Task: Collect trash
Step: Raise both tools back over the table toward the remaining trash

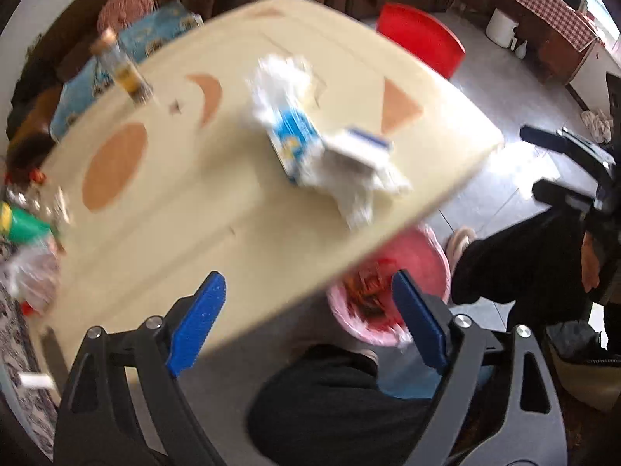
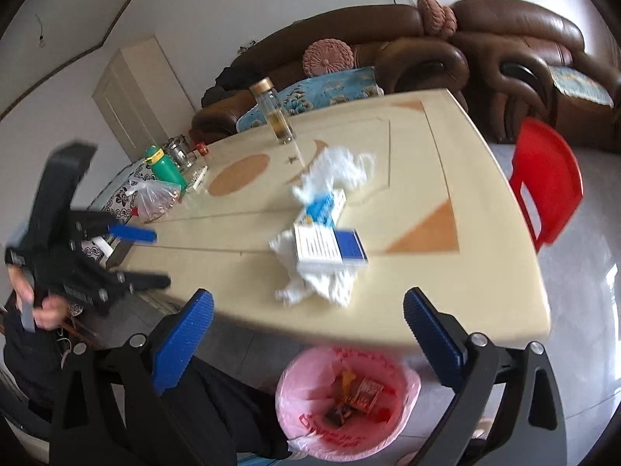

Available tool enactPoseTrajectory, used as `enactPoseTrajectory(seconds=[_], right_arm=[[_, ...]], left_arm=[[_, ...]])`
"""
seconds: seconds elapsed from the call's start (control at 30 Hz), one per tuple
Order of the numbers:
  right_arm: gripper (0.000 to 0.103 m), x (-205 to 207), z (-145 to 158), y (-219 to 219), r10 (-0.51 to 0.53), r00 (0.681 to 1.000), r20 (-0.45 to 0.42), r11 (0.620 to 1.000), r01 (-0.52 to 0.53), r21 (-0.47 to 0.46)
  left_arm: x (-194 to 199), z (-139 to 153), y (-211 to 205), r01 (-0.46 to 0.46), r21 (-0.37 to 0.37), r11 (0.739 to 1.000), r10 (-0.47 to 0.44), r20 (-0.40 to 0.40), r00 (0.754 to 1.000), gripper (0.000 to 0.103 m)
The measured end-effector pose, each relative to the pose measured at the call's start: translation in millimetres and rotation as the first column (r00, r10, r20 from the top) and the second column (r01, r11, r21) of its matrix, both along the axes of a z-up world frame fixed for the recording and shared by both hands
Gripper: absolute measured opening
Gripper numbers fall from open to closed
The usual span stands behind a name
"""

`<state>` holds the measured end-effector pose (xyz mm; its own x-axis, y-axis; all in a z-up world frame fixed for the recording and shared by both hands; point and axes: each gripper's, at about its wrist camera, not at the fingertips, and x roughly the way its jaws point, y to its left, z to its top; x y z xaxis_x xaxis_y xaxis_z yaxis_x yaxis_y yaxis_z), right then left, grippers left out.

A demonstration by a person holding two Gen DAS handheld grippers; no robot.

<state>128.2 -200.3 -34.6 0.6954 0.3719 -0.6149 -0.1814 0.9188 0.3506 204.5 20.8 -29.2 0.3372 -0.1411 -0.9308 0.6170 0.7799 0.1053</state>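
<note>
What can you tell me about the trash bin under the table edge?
The trash bin is a round container lined with a thin pink plastic bag printed with red lettering. It stands upright on the grey tiled floor, just below the near edge of the cream table, mouth open. Inside lie a few wrappers, orange, red and dark. Neither gripper touches it.

The left gripper [image 1: 308, 324] hung with its blue fingers [image 1: 200, 320] wide apart and empty, above the near edge of the cream table [image 1: 163, 233]. On the table lay crumpled white paper [image 1: 359, 190] with a blue-and-white box [image 1: 293, 136], all blurred. Under the table edge stood a bin with a pink bag [image 1: 423, 260] holding wrappers.
</note>
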Motion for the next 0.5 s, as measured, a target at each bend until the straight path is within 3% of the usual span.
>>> enactPoseTrajectory(seconds=[0.13,0.23,0.37,0.5], right_arm=[[0.096,17,26,8,0.058,0.998,0.028,0.998,-0.058,0.004],[0.096,31,26,11,0.053,0.999,0.009,0.998,-0.053,-0.020],[0.096,50,12,10,0.069,0.997,-0.024,0.998,-0.069,0.014],[0.096,73,-8,6,0.090,0.992,-0.090,0.995,-0.087,0.041]], left_arm=[[29,32,-4,-0.004,0.034,0.999,0.003,0.044,0.999,0.086],[51,45,-11,-0.004,0.036,0.999,0.002,0.056,0.998,0.090],[84,40,-24,-0.007,0.060,0.998,0.006,0.010,1.000,0.090],[113,14,-39,0.005,0.091,0.996,0.000,-0.051,0.999,0.090]])
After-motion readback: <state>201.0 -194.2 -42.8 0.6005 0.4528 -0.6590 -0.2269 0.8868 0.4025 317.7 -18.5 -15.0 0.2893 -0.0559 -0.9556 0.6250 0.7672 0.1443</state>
